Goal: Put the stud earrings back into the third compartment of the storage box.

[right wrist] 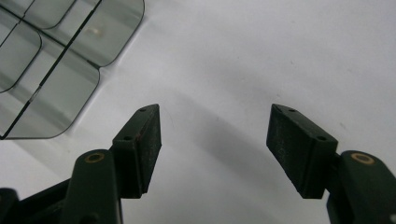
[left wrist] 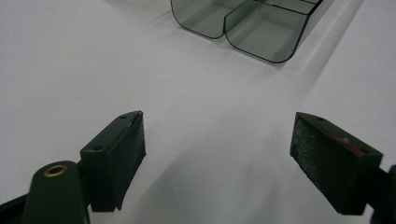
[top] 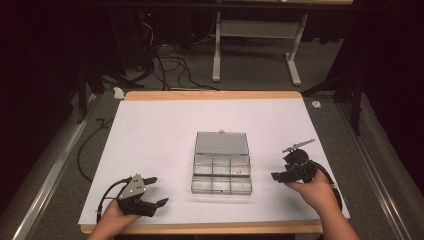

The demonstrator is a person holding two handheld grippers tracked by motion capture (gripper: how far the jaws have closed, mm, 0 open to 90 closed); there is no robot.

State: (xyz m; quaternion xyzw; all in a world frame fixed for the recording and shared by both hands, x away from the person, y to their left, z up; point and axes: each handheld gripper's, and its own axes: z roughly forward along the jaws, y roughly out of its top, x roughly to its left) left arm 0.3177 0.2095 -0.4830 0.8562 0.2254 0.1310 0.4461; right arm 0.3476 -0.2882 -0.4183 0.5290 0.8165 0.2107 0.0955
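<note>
At the near edge of the tabletop [top: 150,120], the person's left hand [top: 112,216] comes in from below and holds the left tongs [top: 155,191] low over the white surface, tipped forward and toward the middle, its grey three-cornered plate facing up. Its jaws stand spread wide, with nothing but bare white surface between them. The right hand [top: 312,192] reaches in a little farther up the tabletop, wrist bent inward, so the right tongs [top: 278,176] point sideways at the left tongs' side. Those jaws are spread too, and nothing lies between them.

The clear compartment box [top: 221,172] sits between the two tongs, apart from both, slightly ahead of the left pair and just beside the tips of the right pair. Its lid [top: 222,143] is folded open on the far side. A small reddish speck shows in one right-hand compartment, too small to make out. In the left gripper view the box [left wrist: 243,23] is cut off by the top edge; in the right gripper view its corner [right wrist: 56,51] runs off the upper left edge.
</note>
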